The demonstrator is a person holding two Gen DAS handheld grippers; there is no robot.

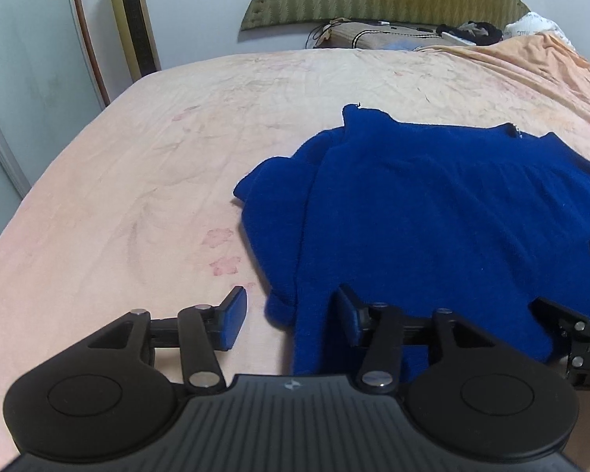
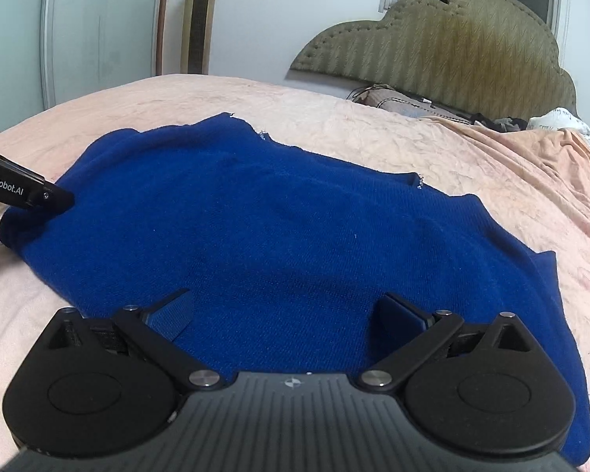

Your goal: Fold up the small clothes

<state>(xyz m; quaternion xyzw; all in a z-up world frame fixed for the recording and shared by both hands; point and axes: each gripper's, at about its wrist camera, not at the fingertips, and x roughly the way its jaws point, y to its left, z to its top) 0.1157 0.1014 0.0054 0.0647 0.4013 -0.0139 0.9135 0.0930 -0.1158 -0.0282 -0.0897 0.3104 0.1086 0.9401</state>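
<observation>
A blue knitted garment (image 1: 432,212) lies spread on the pink bedsheet (image 1: 137,157), its left part folded over onto itself. My left gripper (image 1: 291,318) is open at the garment's near left edge, one finger on the sheet and one over the blue cloth, holding nothing. In the right wrist view the garment (image 2: 255,228) fills the middle. My right gripper (image 2: 285,320) is open wide just above the garment's near edge, holding nothing. The left gripper's body (image 2: 23,190) shows at the garment's left edge, and the right gripper's body (image 1: 578,334) at the left view's right edge.
A padded olive headboard (image 2: 444,47) and a pillow with dark items (image 1: 393,35) stand at the far end. An orange blanket (image 2: 531,165) lies at the right. A gold tower fan (image 1: 133,15) and a wardrobe door (image 1: 15,59) stand left of the bed.
</observation>
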